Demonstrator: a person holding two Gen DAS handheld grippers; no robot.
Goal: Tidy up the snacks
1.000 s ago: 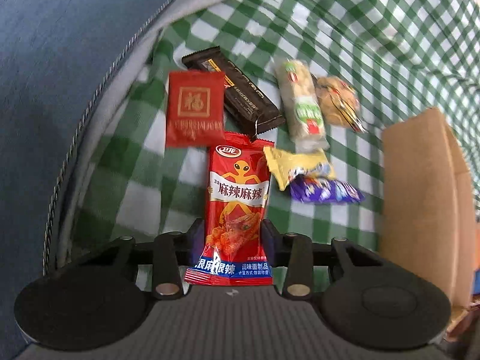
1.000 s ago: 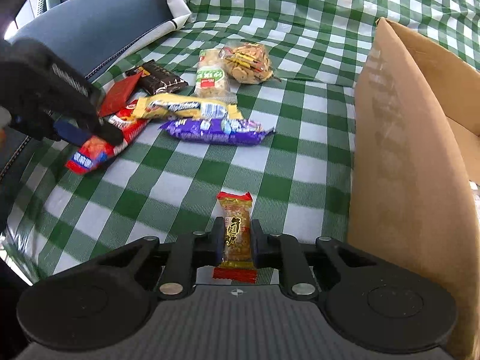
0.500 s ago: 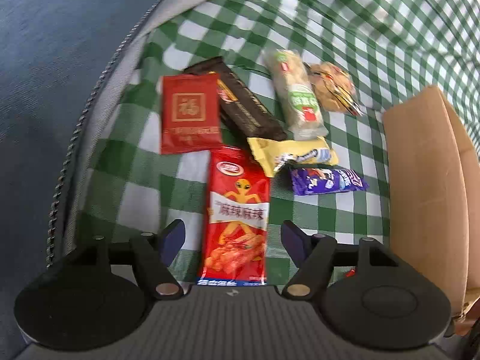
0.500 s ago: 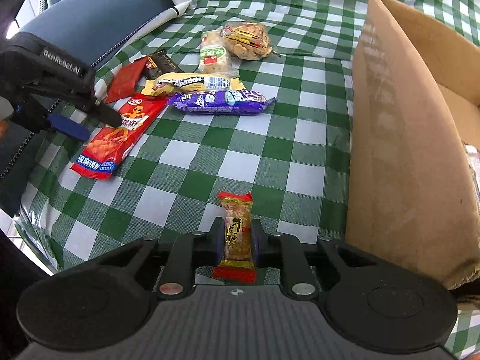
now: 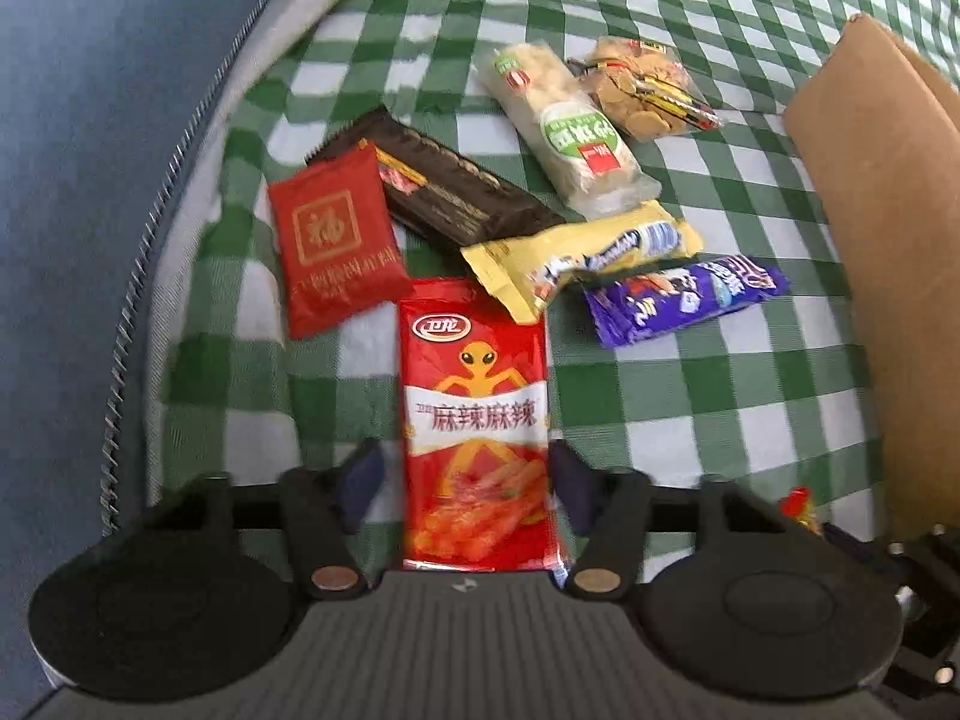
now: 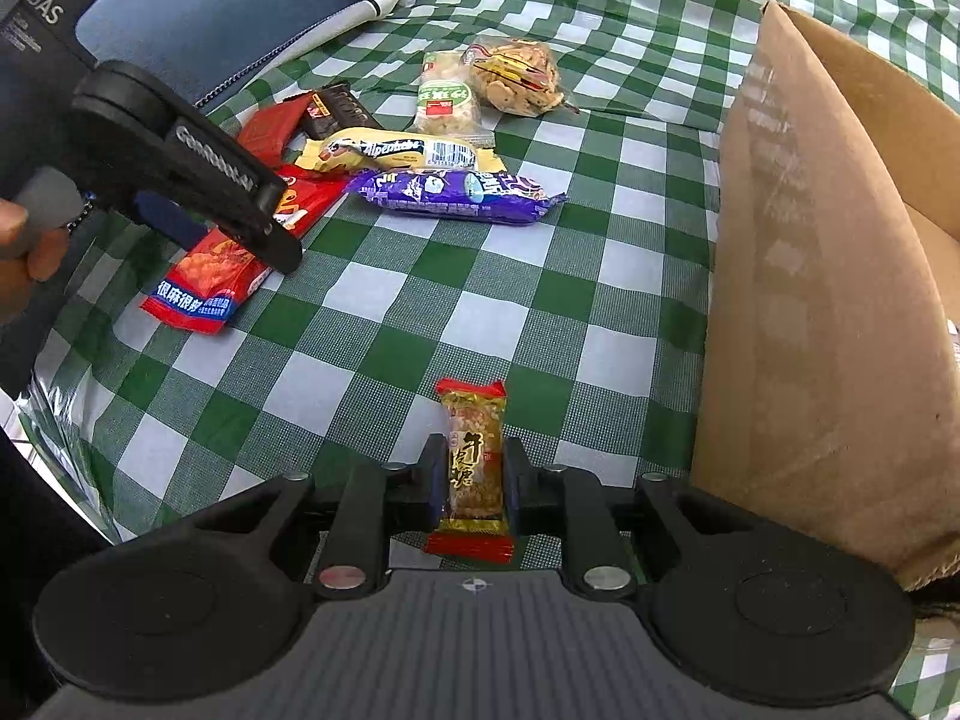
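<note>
Your left tool (image 5: 459, 483) straddles the near end of the red pack (image 5: 477, 420) lying on the tabletop (image 5: 690, 396), jaws apart—close squarely on it—while your right tool (image 6: 474, 474), clamped on the candy (image 6: 474, 468), lifts it over the box (image 6: 828, 276) wall at right.

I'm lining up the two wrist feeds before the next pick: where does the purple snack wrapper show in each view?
Left wrist: purple snack wrapper lies right of centre, just below the yellow wrapper, left of the cardboard box.
Right wrist: purple snack wrapper lies upper centre, just below the yellow wrapper, left of the cardboard box.
Shared landmark: the cardboard box wall, on the right in both.
</note>
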